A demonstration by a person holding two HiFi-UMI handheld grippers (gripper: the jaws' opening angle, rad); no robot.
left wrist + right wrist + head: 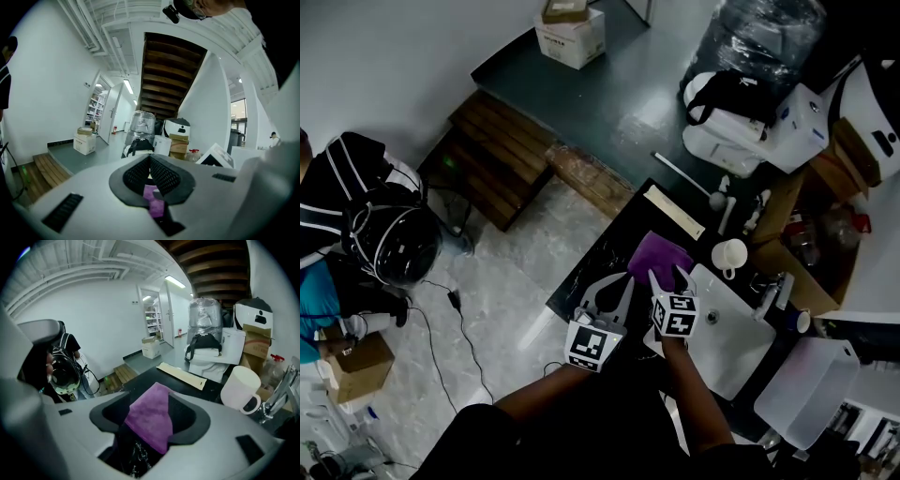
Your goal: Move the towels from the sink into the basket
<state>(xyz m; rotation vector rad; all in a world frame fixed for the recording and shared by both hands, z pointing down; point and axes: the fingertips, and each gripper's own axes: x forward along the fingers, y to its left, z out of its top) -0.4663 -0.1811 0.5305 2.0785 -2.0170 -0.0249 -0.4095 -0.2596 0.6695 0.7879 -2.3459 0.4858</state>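
Right claw (152, 399): jaws wide apart, straddling the near end of the purple towel (661, 255) without pressing it; it holds nothing. Left claw (150, 161): jaws closed to a narrow wedge with a strip of purple cloth caught between them, so this is likely the only grip on the towel's edge. Towel is out of the sink (741, 342), on the dark worktop (605, 246) between its left edge and the sink rim, near the mug (729, 253). Probably a staging spot; basket not identified.
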